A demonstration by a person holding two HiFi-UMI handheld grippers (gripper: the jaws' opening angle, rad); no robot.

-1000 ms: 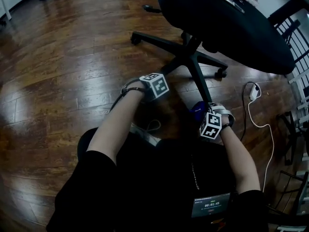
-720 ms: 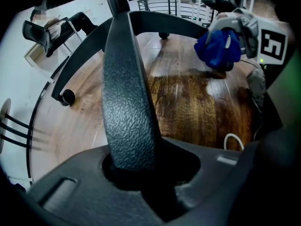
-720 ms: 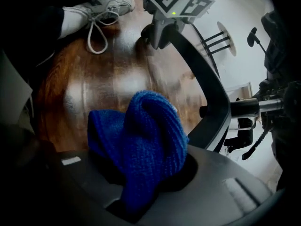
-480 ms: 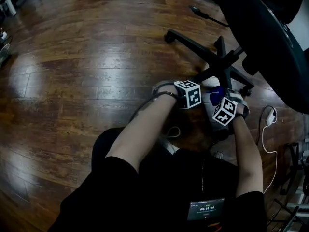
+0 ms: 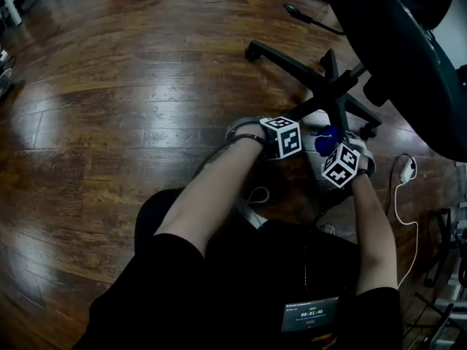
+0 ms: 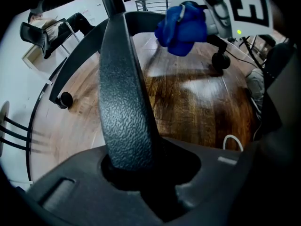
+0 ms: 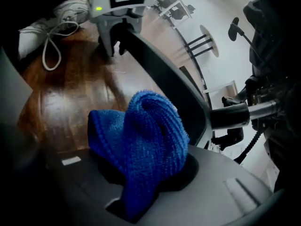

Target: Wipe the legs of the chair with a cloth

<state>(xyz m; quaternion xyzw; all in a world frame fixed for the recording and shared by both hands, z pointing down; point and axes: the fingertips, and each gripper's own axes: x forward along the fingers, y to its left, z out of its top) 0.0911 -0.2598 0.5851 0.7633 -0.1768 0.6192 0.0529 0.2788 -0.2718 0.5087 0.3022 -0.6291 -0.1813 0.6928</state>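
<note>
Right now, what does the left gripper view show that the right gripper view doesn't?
Only the left gripper view shows the right tool from outside, plus a caster wheel. Only the right gripper view shows the left tool from outside, clamped on the chair leg. Both views show that leg, the blue cloth pinched in the right tool, and the wooden floor.

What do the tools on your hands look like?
The left tool and right tool are pale grey, each with a small green light and a cube of black-and-white square markers. The sleeves are short and black.
</note>
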